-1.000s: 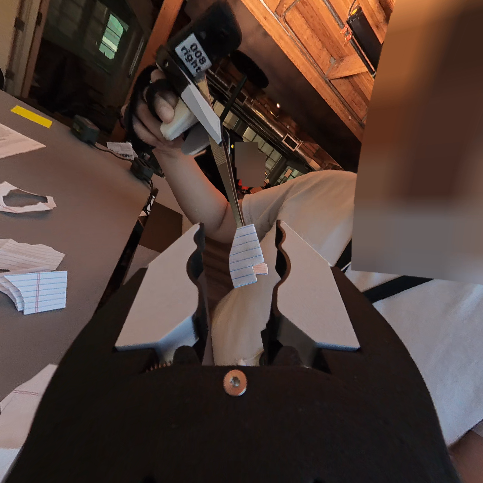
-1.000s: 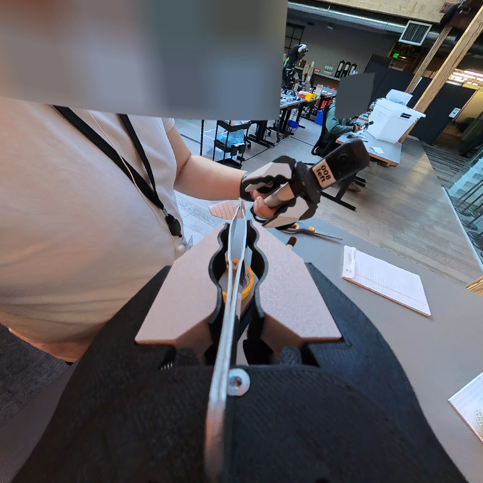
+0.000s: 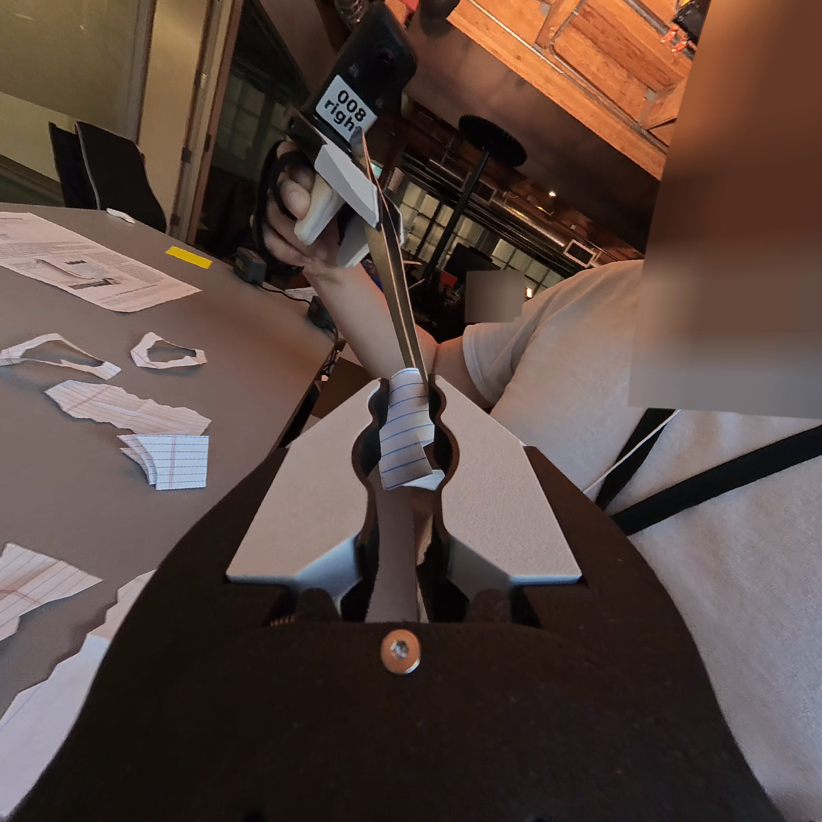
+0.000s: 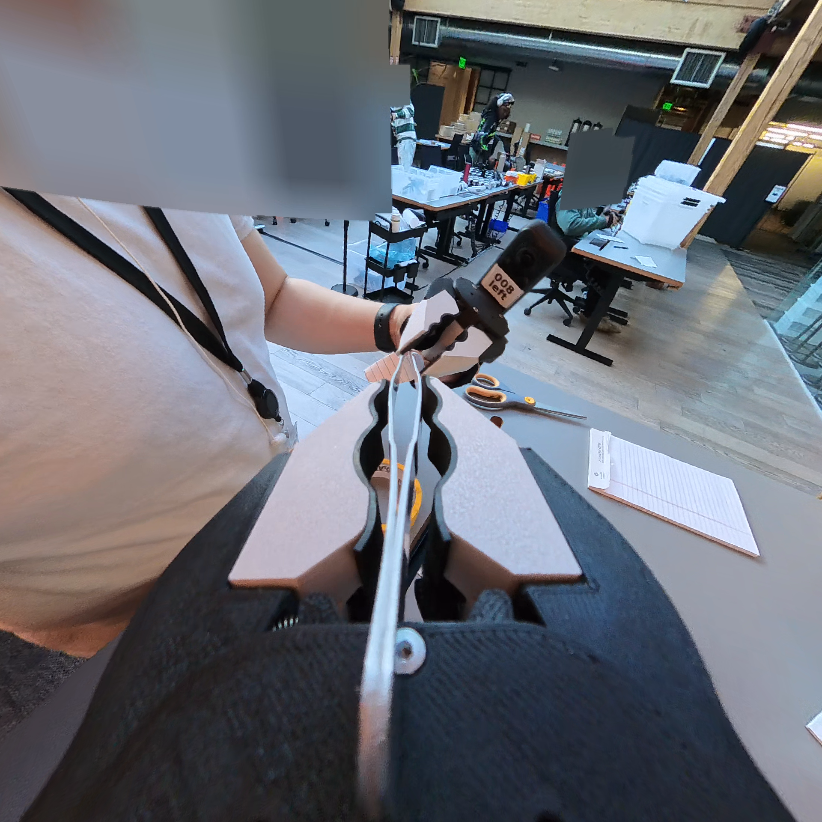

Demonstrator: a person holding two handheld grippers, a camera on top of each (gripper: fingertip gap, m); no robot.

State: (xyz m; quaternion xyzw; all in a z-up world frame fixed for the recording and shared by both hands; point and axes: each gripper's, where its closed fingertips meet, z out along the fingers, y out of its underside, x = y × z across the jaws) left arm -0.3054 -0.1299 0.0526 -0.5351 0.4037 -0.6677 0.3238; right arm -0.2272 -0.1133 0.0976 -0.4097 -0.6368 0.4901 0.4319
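Metal tweezers (image 4: 391,533) are clamped in the right gripper (image 4: 402,387), tips pressed together on 1 lined paper scrap (image 3: 404,436). The scrap is pinched by the left gripper (image 3: 409,387) in the air beside the table (image 3: 231,338). Farther off, torn scraps (image 3: 129,407), scissors (image 4: 502,398) and 1 notepad (image 4: 667,498) are laid on that table.

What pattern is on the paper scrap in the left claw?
White with blue ruled lines on the paper scrap; clearest in the left wrist view.
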